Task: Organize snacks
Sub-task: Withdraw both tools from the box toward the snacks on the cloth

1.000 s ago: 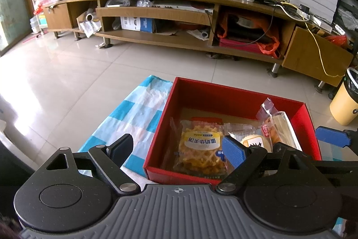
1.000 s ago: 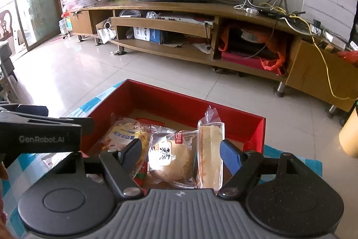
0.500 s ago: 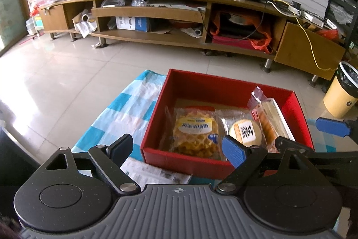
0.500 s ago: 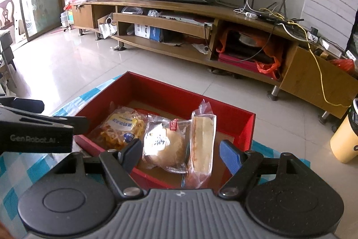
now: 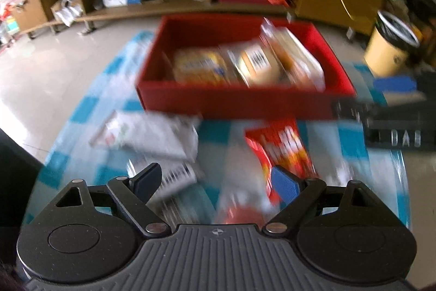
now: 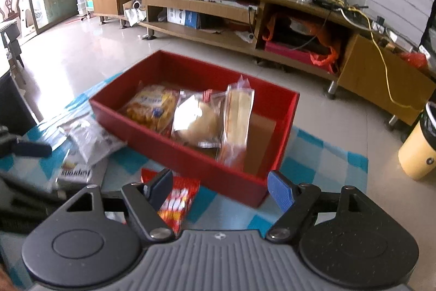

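A red box [image 6: 190, 157] sits on a blue-and-white checked cloth [image 6: 313, 154]. It holds a waffle pack [image 6: 150, 108], a round bun pack [image 6: 196, 119] and an upright sandwich pack [image 6: 237, 113]. In front of the box lie a red snack bag [image 6: 177, 198] and white packets [image 6: 92, 138]. My right gripper [image 6: 220, 190] is open and empty, above the cloth before the box. The left wrist view is blurred: the box [image 5: 245, 100], red bag [image 5: 283, 149] and white packets [image 5: 152, 135] show, and my left gripper [image 5: 215, 182] is open and empty above the loose packets.
A long wooden TV stand [image 6: 245, 15] with cluttered shelves runs across the back. A yellow bin [image 6: 419, 146] stands on the tiled floor at the right. The left gripper's finger [image 6: 30, 149] shows at the left edge of the right wrist view.
Both grippers have pulled back from the box, so the loose packets in front of it have come into view. The left wrist view is now blurred by motion.
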`<action>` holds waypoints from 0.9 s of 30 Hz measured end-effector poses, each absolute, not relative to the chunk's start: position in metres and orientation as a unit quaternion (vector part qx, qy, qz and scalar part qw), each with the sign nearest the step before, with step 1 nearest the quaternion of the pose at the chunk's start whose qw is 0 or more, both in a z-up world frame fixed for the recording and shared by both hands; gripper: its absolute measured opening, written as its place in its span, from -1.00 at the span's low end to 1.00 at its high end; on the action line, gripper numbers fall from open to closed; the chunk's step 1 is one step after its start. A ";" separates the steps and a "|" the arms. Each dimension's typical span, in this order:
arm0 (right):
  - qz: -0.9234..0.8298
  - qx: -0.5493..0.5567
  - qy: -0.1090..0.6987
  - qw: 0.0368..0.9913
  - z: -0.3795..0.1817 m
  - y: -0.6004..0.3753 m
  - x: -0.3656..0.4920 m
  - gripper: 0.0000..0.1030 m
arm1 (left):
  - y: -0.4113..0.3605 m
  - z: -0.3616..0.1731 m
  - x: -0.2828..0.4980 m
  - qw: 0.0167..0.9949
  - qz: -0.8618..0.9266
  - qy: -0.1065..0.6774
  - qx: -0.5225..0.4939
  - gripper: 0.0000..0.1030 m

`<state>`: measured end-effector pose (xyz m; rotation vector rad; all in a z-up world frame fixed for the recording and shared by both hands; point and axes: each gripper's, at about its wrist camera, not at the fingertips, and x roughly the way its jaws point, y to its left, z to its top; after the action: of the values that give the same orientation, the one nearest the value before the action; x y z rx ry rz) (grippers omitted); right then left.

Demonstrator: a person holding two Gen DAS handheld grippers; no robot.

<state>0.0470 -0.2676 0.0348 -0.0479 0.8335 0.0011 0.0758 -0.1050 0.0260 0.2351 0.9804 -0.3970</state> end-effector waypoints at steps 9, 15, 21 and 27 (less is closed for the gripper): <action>-0.001 -0.008 0.434 0.901 0.022 -0.278 0.021 0.49 | -0.124 -0.014 0.058 0.815 -0.218 0.509 0.170 0.84; -0.001 0.008 0.453 0.891 0.013 -0.290 0.017 0.49 | -0.139 -0.037 0.063 0.799 -0.203 0.523 0.215 0.84; 0.002 0.015 0.467 0.884 0.008 -0.297 0.016 0.49 | -0.134 -0.030 0.060 0.791 -0.223 0.536 0.191 0.46; 0.018 0.009 0.499 0.866 -0.009 -0.297 0.013 0.49 | -0.131 -0.023 0.053 0.790 -0.233 0.538 0.178 0.44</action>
<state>0.0134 -0.2965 -0.0087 0.0198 1.0453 0.0387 0.0531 -0.1310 -0.0233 0.3822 1.1593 -0.5026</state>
